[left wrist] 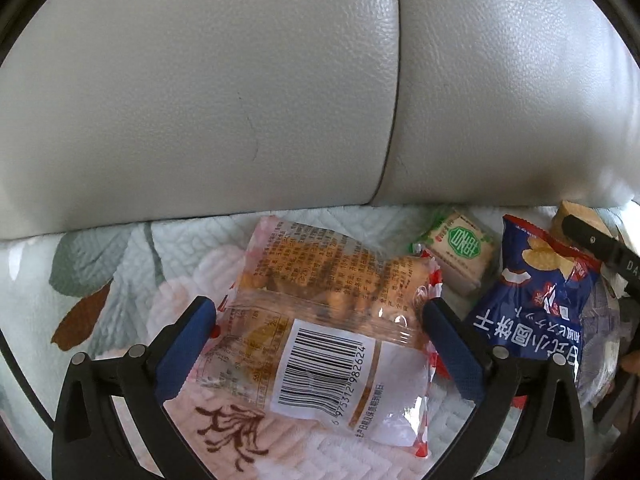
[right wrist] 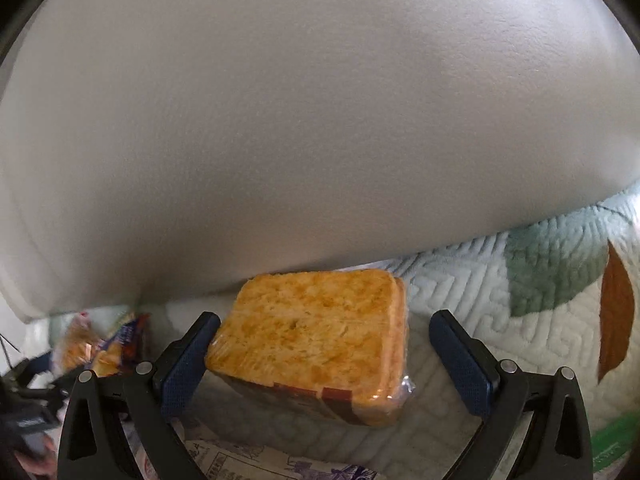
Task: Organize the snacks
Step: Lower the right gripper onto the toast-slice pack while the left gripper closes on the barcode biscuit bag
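In your left wrist view, the quilted cover (left wrist: 120, 256) with its leaf print fills the lower left, under the grey sofa cushions (left wrist: 200, 92) that take the whole upper frame. Your left gripper (left wrist: 320, 316) sits low in the centre, jaws spread wide on either side of a clear snack packet (left wrist: 320, 320) lying barcode up on the cover; whether the pads touch its edges is unclear. Right of it lies a small green-labelled biscuit pack (left wrist: 460, 248), then a blue chip bag (left wrist: 536, 292), with part of your other tool (left wrist: 600, 248) at the right edge.

In your right wrist view, loose wrappers (right wrist: 108, 344) blur at the lower left. Your right gripper (right wrist: 324, 344) is spread too, a wrapped toast slice (right wrist: 316, 340) between its jaws, close against the left pad (right wrist: 184, 368) and clear of the right. The quilted cover runs off to the right.
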Demonstrator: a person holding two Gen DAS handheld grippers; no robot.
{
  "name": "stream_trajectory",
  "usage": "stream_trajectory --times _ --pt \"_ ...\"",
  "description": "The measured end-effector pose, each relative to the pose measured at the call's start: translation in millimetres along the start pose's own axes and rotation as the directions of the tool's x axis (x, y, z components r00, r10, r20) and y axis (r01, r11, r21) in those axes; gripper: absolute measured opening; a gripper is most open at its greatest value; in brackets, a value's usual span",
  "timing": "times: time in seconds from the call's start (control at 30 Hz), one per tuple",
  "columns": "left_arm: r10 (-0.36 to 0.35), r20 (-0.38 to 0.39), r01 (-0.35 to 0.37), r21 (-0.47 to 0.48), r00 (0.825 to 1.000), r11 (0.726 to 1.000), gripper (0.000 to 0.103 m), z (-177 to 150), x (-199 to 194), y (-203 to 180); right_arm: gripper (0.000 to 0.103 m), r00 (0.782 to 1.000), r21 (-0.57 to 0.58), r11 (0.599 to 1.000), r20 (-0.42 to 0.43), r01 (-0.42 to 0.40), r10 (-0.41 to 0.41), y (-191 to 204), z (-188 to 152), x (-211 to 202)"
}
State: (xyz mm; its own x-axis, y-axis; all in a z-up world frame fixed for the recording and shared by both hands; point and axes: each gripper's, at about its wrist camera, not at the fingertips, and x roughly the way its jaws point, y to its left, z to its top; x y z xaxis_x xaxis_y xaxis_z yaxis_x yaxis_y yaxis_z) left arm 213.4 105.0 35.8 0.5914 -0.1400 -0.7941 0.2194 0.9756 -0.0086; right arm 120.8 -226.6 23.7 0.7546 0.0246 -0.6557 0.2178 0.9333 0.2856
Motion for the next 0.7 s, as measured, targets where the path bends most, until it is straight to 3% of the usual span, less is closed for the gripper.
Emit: stream_trajectory --times 0.17,0.7 --pt "0.003 0.002 -0.003 -0.006 1.0 1.0 0.103 -4 -3 -3 0.103 0.998 -0.053 0.997 -0.017 0.062 -0.063 10 -2 6" --pt "0.01 0.021 -0.011 0.007 1.0 1.0 0.103 -5 -4 -2 0.103 0.998 -0.055 0.996 -0.016 0.065 -0.066 21 0 10"
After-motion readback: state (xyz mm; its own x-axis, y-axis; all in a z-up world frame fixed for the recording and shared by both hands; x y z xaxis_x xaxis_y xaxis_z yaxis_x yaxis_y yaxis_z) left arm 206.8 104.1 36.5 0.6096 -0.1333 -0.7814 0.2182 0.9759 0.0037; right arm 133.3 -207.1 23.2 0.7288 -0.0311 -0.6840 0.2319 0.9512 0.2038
